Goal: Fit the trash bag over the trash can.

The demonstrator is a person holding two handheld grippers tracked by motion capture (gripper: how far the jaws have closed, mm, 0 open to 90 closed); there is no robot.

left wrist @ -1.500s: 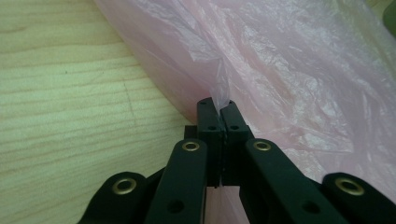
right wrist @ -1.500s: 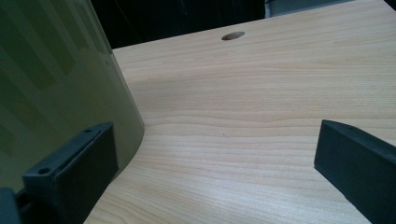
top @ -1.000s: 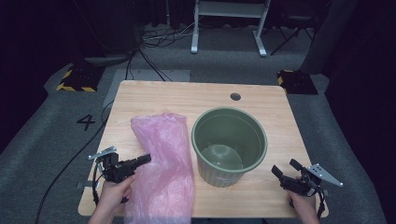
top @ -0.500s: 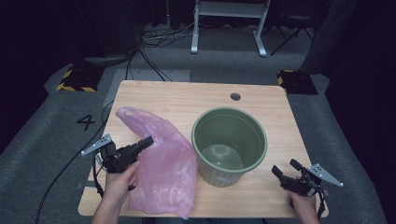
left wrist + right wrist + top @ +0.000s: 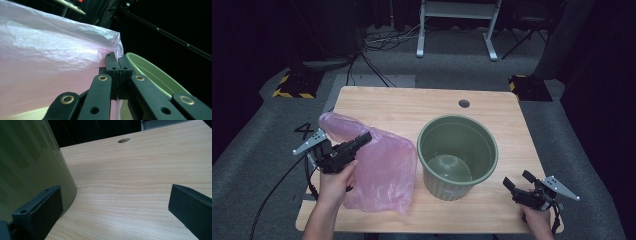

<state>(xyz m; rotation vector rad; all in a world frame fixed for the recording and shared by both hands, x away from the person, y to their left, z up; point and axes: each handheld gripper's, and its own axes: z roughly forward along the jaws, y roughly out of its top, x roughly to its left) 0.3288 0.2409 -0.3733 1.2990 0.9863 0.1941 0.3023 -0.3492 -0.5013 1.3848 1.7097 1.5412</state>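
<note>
From above I see one wooden bench (image 5: 402, 107) carrying two things: one pink plastic bag (image 5: 384, 170) at about 8 o'clock from the bench's middle, and one green bucket (image 5: 458, 155) standing upright at about 4 o'clock, just beside the bag. My left tongs (image 5: 364, 137) point toward 2 o'clock and are pressed together on the bag's upper edge, so that part of the bag is raised off the wood while its lower part lies on the bench. My right tongs (image 5: 518, 181) rest at the bench's 5 o'clock corner, spread wide with nothing between them, aimed toward 10 o'clock at the bucket's base.

The left gripper view gives what the high view cannot: the two jaws meet flat against each other with a fold of thin, crinkled pink film caught between them, and the bucket's rim (image 5: 155, 75) curves away just behind. The right gripper view adds the bucket's ribbed wall (image 5: 30, 167) close beside one jaw, apart from it, with bare wood between the jaws and one round cable hole (image 5: 124, 140) in the bench at 12 o'clock.
</note>
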